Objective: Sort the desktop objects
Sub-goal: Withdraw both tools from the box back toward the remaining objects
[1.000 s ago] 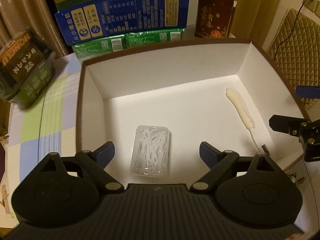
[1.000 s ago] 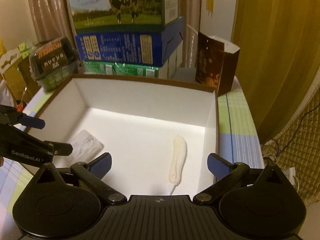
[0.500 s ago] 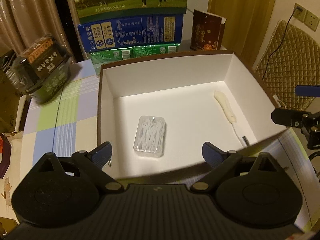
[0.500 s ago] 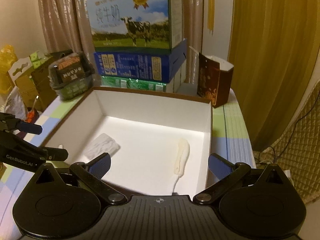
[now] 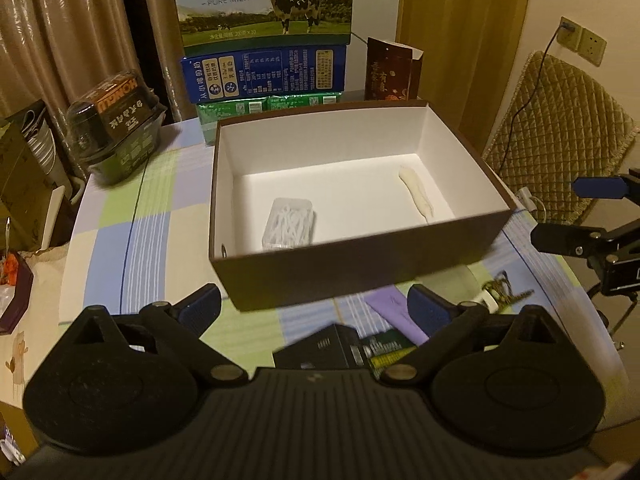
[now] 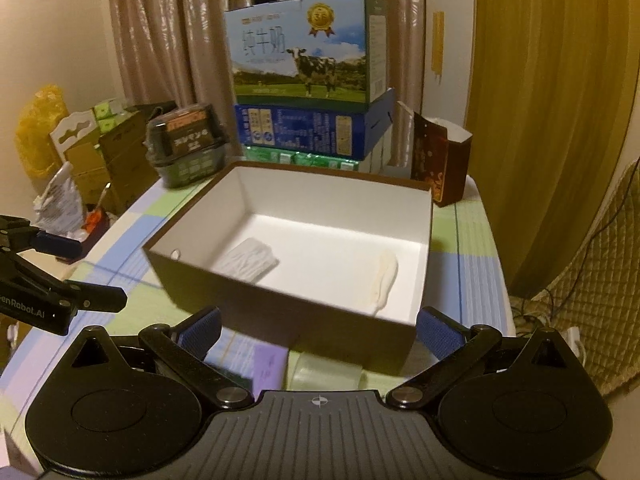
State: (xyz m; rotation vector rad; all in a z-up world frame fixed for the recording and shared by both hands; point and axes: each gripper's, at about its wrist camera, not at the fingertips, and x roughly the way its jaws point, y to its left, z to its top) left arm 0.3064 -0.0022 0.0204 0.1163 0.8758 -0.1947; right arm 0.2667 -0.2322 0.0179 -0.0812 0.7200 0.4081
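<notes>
Box [image 5: 360,268] holds floss case [image 5: 290,222]; left gripper [image 5: 316,312] jaws opening, nothing between

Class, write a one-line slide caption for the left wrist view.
Left hand-held gripper, jaws opening and empty, faces a brown box holding a clear floss-pick case and a white brush.

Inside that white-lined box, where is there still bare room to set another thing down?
The box floor is bare in the middle, between the clear case of floss picks on the left and the white fuzzy brush by the right wall. The back strip is free too. Crowded: the table's near edge.
</notes>
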